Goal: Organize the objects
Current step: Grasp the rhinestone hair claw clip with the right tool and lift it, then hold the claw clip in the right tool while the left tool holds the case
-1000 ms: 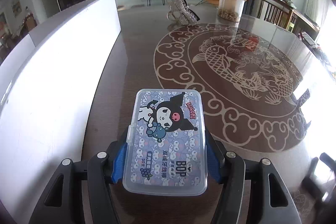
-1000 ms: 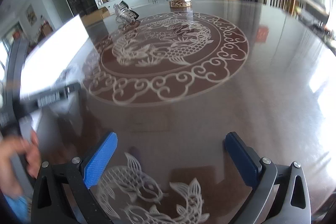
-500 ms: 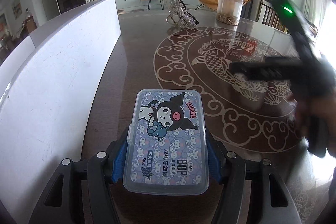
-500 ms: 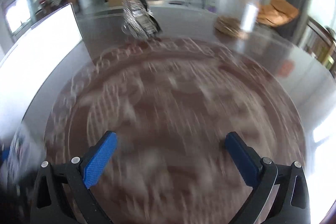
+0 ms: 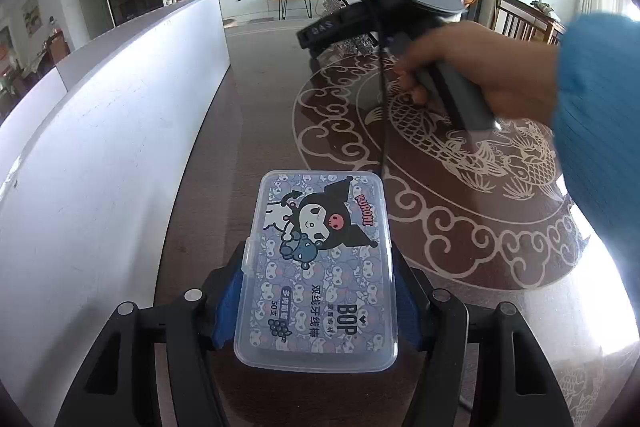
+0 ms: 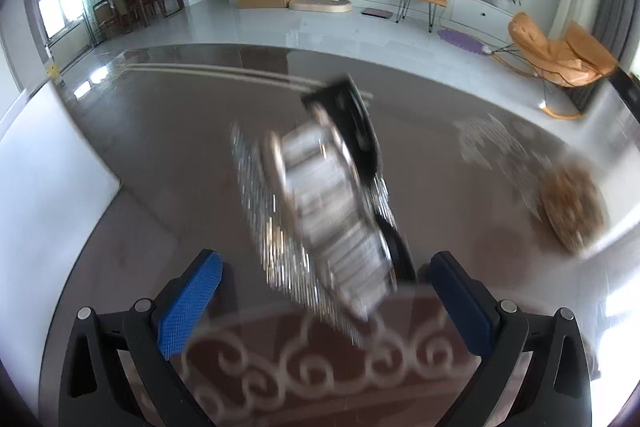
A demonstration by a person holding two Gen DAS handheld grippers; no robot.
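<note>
My left gripper point(image 5: 318, 301) is shut on a clear plastic floss-pick box point(image 5: 320, 263) with a cartoon label, held just above the dark table. My right gripper point(image 6: 324, 291) is open and empty; a sparkly silver and black hair claw point(image 6: 328, 211) lies on the table just ahead of its fingers, blurred by motion. In the left wrist view the right gripper's body point(image 5: 380, 3) and the hand holding it reach over the far table, hiding most of the hair claw point(image 5: 356, 45).
A white box wall point(image 5: 100, 131) runs along the table's left side. A clear jar of brown contents point(image 6: 572, 207) stands blurred at the right. The table point(image 5: 260, 115) carries a round fish and cloud pattern point(image 5: 460, 187).
My right gripper has swept across the table to the far side and now faces the hair claw close up. My left gripper has held still with the box.
</note>
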